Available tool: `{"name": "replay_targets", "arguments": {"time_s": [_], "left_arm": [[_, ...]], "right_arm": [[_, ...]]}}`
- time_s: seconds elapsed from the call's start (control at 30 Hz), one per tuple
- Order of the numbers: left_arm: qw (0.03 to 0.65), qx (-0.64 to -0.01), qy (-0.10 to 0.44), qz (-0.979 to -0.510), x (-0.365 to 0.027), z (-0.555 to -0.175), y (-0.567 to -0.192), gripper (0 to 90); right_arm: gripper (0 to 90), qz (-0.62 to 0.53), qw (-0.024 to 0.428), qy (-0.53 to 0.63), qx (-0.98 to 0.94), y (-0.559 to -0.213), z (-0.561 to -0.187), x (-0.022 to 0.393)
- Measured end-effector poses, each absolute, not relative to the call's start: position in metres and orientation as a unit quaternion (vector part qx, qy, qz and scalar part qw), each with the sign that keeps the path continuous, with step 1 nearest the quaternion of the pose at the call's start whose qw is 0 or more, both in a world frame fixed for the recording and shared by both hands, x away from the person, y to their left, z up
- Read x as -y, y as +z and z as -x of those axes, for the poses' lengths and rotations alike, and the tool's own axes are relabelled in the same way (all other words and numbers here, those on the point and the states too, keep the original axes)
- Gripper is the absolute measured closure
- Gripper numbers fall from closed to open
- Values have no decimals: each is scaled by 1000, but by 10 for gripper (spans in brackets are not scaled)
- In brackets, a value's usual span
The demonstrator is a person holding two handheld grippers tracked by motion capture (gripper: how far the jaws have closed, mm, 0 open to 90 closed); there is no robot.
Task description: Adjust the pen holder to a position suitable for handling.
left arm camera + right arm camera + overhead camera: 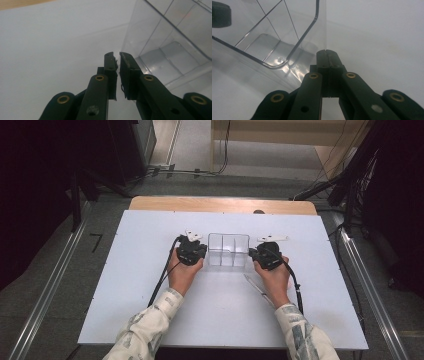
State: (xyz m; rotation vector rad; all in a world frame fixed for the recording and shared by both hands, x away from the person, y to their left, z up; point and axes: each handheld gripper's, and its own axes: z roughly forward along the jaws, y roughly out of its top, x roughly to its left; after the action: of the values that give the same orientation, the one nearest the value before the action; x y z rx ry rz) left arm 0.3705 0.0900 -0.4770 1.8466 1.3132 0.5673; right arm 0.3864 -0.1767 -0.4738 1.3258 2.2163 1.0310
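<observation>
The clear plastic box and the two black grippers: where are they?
clear plastic box [228, 251], high view, on a divider.
left gripper [117, 58], left gripper view, between its fingertips.
right gripper [327, 52], right gripper view, between its fingertips.

Table: white board [150, 270] on a wooden top, its light wood edge [222, 204] showing beyond the tools.
Floor: grey, with cables [190, 171] lying past the table's far edge.
Rails: metal strips [47, 292] on both sides.
Sides: dark equipment [35, 180] left and right.
</observation>
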Motion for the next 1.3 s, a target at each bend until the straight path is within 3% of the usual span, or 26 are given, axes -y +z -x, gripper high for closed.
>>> {"name": "replay_targets", "arguments": {"time_s": [0.13,0.33,0.53,1.3], "left_arm": [[396,-540,239,-703,-111,-363,-474,710],[394,-579,274,-659,-149,-343,-472,482],[412,-612,276,-616,-184,-321,-472,295],[388,-647,306,-581,-244,-259,-488,200]], "right_arm": [[782,-475,181,367,-779,-474,-387,183],[573,-477,176,378,-774,-473,-383,196],[437,-479,197,379,-767,-468,-374,211],[242,-503,219,383,-743,-470,-300,299]]}}
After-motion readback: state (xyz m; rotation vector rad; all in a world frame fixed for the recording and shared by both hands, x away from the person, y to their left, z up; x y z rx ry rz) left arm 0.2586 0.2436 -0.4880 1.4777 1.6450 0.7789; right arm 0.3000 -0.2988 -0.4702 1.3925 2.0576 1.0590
